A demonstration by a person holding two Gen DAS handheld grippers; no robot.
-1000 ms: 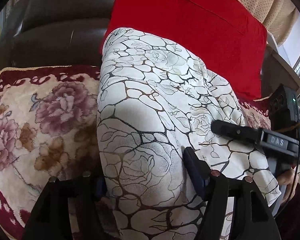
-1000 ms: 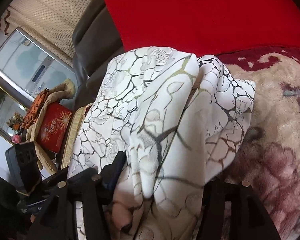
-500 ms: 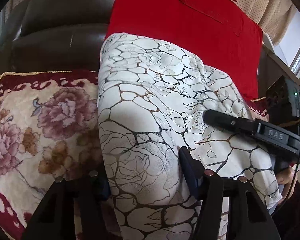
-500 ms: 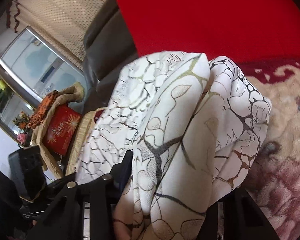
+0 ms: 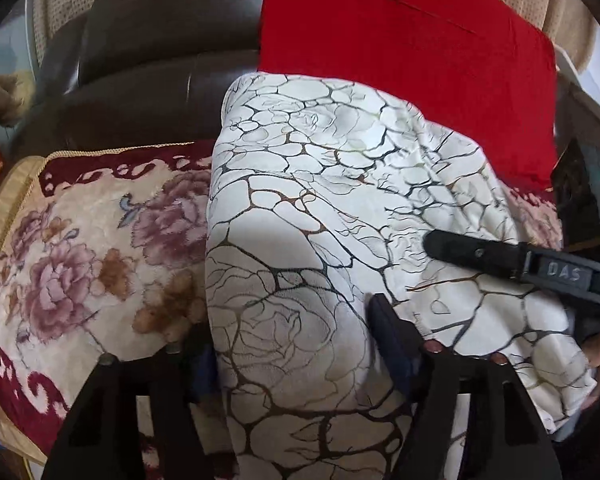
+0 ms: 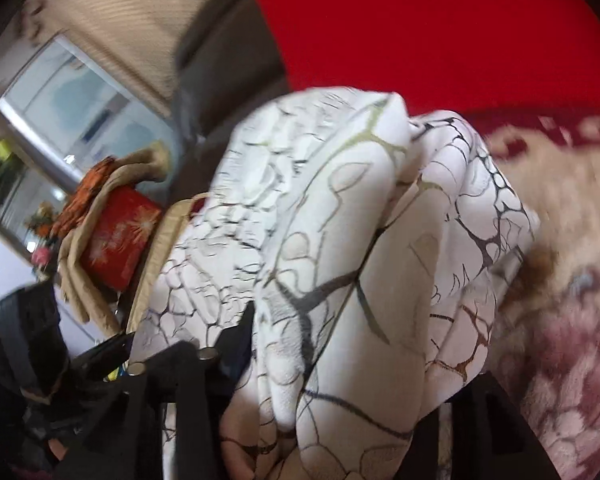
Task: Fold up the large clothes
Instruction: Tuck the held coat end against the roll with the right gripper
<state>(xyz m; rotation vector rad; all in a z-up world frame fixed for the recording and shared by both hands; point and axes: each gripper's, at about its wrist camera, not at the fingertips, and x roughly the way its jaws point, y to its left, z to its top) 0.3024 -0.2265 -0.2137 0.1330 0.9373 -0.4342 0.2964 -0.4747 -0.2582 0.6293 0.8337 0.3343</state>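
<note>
The brown leather sofa [image 5: 148, 68] fills the back of the left wrist view, with the floral blanket [image 5: 80, 248] spread over its seat. Against the sofa back, a red cushion [image 5: 412, 52] stands upright. On the blanket, in front of the cushion and touching its lower edge, lies the white garment [image 5: 324, 216] with its dark crackle and rose print, folded into a thick bundle. Since the earlier pictures the bundle has stayed on the same patch of blanket, though both cameras now sit closer to it.

In the right wrist view the garment [image 6: 340, 264] bulges up in heavy folds, and the picture is blurred where it was sharp a second ago; the red box [image 6: 116, 236] beside the sofa arm has slid toward the centre.

The left gripper [image 5: 296, 344] has its fingers spread wide on either side of the near end of the garment, cloth bulging between them. The right gripper [image 6: 348, 364] likewise straddles a thick fold; whether either is actually pinching the cloth cannot be told. The right gripper [image 5: 512, 264] also shows lying over the garment's right side.
</note>
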